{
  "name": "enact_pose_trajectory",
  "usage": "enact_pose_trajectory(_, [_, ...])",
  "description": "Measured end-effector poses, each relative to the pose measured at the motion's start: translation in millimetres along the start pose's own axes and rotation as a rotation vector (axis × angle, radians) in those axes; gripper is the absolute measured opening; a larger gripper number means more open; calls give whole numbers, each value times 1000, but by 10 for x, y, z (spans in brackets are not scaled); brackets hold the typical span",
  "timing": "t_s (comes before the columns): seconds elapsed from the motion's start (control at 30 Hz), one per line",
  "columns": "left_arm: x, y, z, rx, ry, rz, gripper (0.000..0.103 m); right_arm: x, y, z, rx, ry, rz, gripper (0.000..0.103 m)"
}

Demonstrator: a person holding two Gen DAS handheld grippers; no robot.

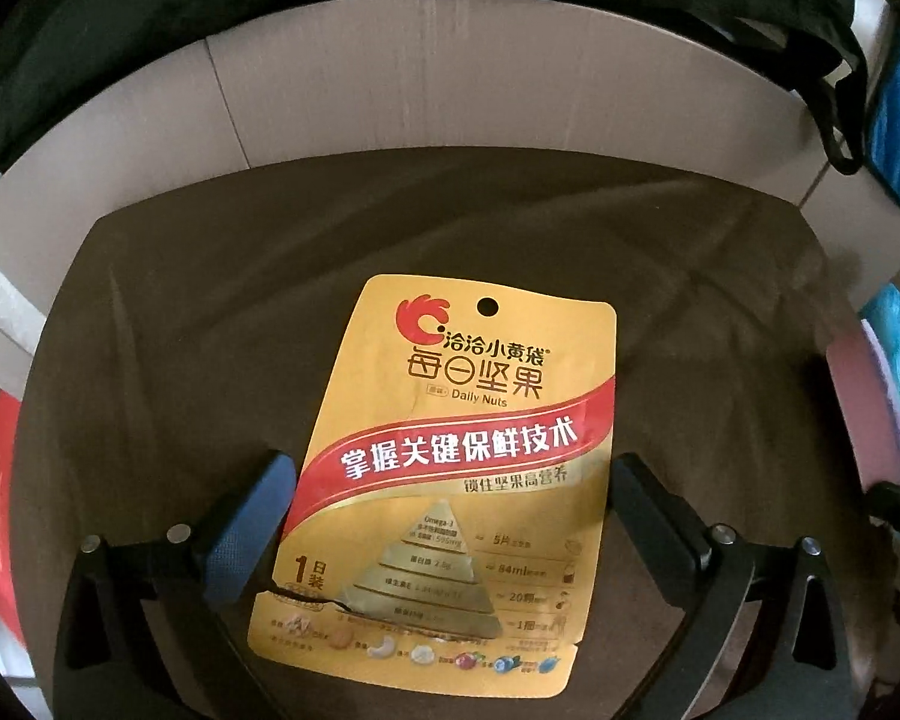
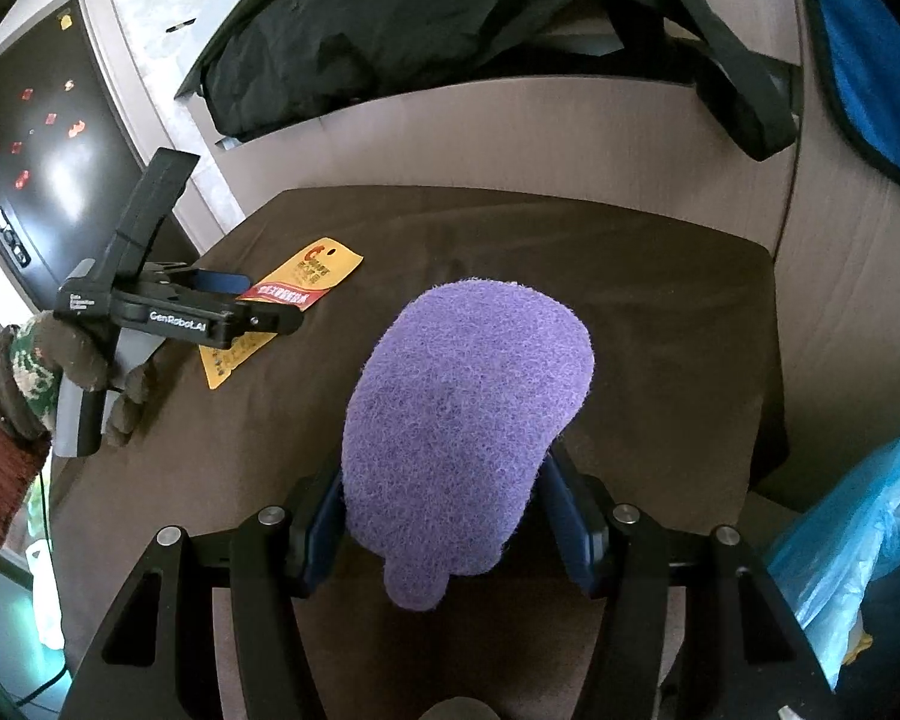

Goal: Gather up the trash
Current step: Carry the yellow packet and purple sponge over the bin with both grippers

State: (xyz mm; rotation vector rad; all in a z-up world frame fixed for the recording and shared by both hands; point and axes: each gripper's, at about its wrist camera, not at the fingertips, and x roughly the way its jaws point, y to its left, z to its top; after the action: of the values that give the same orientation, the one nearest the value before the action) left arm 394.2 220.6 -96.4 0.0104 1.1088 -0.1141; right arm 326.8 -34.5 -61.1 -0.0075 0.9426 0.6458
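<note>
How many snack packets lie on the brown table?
1. The yellow snack packet lies flat on the brown table, between the open left tongs. Others may be hidden behind the purple cloth.

Snack packet [image 1: 450, 480] on the brown table: brand line 洽洽小黄袋, below it 每日坚果 and "Daily Nuts". Red band across the packet reads 掌握关键保鲜技术; under that, 锁住坚果高营养. Lower left corner of the packet: 1日装. Left gripper [image 2: 258, 300], beside the packet, carries "GenRobot.AI" in white on its black body.
</note>
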Motion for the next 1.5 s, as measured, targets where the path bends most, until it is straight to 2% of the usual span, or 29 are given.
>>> enact_pose_trajectory(0.1, [-48, -58, -44, -7, -34, 3, 92, -28, 29, -6, -5, -11, -3, 56])
enact_pose_trajectory(0.17, [-135, -106, -75, -11, -70, 3, 55, -60, 67, 1, -11, -16, 2, 56])
enact_pose_trajectory(0.27, [-212, -149, -145, -42, -98, -6, 27, -124, 116, -3, -23, -30, -1, 56])
enact_pose_trajectory(0.3, [-237, -159, -165, -56, -106, -16, 24, -144, 108, -15, -25, -33, 0, 56])
enact_pose_trajectory(0.43, [-512, -268, -280, -95, -174, -22, 20, -279, 147, -33, -35, -46, -9, 56])
enact_pose_trajectory(0.53, [-864, -428, -434, -102, -257, 17, 20, -373, 158, -45, -36, -56, -17, 56])
enact_pose_trajectory(0.7, [-1429, -731, -605, -159, -358, 16, 20, -665, 267, -18, -49, -107, -17, 56])
enact_pose_trajectory(0.9, [-2064, -1224, -724, -197, -471, 2, 20, -1189, 300, 4, -75, -190, -65, 56])
enact_pose_trajectory(1.03, [-2304, -1706, -843, -176, -521, -59, 20, -1685, 169, -93, -60, -244, -113, 56])
enact_pose_trajectory(1.27, [-2300, -2668, -870, -72, -518, -181, 20, -2444, -282, -422, 4, -312, -222, 56])
enact_pose_trajectory(1.5, [-1946, -3434, -805, -11, -448, -250, 20, -2771, -814, -756, 77, -300, -328, 56])
